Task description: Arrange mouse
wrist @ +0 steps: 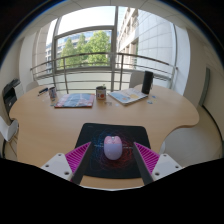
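Wooden table (50, 125) bearing black mousepad (95, 133)

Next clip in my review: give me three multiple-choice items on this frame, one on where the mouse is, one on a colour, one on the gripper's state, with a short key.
1. Where is the mouse?
A. on the dark mouse pad
B. on the bare table
C. on the chair

2. What colour is the mouse?
A. black
B. pale, whitish
C. red

3. How do the fingers of the gripper stand?
A. shut on the mouse
B. shut on nothing
C. open, with the mouse between them

Key: 1 A, it rests on the pad. 2 B, it shows light against the dark pad. 3 C, there is a gap at each side.
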Tool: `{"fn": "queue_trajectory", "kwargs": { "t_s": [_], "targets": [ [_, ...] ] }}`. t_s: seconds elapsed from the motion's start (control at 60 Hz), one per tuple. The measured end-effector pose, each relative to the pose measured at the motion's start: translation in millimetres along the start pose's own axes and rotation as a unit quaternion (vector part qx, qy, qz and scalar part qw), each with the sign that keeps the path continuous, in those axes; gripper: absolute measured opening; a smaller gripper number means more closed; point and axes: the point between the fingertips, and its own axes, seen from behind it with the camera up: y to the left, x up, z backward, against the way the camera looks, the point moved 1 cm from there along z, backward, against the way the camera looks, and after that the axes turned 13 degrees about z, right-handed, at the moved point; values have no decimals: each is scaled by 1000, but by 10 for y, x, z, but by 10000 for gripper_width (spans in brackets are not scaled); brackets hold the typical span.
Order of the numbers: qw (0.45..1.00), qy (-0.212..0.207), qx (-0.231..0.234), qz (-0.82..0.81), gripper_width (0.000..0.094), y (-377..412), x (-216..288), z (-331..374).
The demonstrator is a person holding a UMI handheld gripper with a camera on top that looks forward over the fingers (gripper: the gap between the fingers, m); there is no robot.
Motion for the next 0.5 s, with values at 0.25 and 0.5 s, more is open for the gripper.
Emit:
{"fn": "queue_trajectory", "kwargs": {
  "t_s": [0.25,0.5],
  "targets": [
    [999,-25,-25,10,845,102,-53,1203],
    [999,-29,-33,13,841,196,-228,1734]
  ]
}}
